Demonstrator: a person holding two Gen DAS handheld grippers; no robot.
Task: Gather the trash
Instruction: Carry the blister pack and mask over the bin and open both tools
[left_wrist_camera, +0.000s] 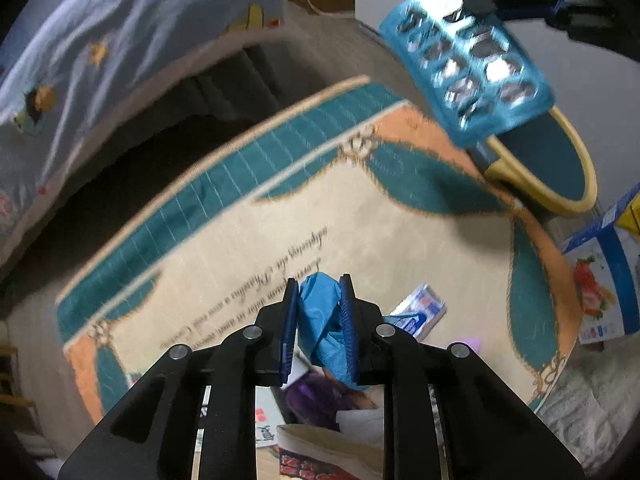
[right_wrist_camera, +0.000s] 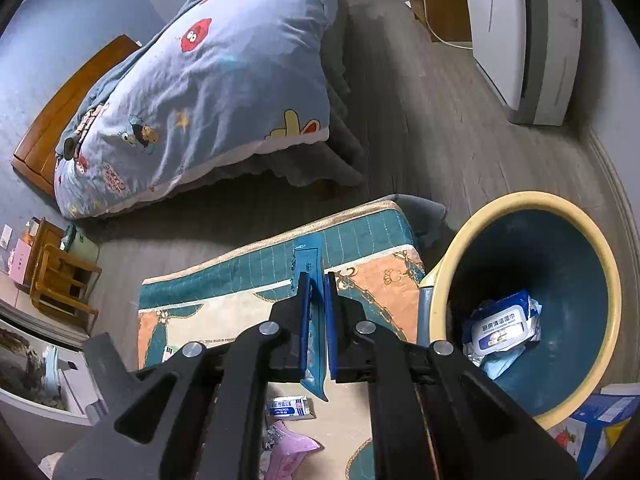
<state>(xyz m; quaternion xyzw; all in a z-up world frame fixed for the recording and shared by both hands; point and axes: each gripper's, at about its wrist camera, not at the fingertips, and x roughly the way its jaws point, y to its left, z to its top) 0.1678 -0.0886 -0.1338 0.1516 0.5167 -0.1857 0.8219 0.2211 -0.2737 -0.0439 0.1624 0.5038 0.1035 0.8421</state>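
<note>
My left gripper (left_wrist_camera: 319,280) is shut on a crumpled blue plastic piece (left_wrist_camera: 322,316), held a little above the patterned rug (left_wrist_camera: 248,240). My right gripper (right_wrist_camera: 317,276) is shut on a blue blister pack (right_wrist_camera: 310,256), seen edge-on between its pads. In the left wrist view the same blister pack (left_wrist_camera: 468,64) hangs at the upper right, above the rug's far corner and beside the bin (left_wrist_camera: 588,168). The round bin (right_wrist_camera: 520,200), cream-rimmed and dark blue inside, stands right of the right gripper and holds a pack of wet wipes (right_wrist_camera: 500,328).
A small white-and-blue wrapper (right_wrist_camera: 288,406) and a pink wrapper (right_wrist_camera: 288,448) lie on the rug (right_wrist_camera: 224,308). A bed with a blue duvet (right_wrist_camera: 208,92) stands behind it. A printed box (left_wrist_camera: 600,280) sits right of the rug, and a white appliance (right_wrist_camera: 528,40) stands by the wall.
</note>
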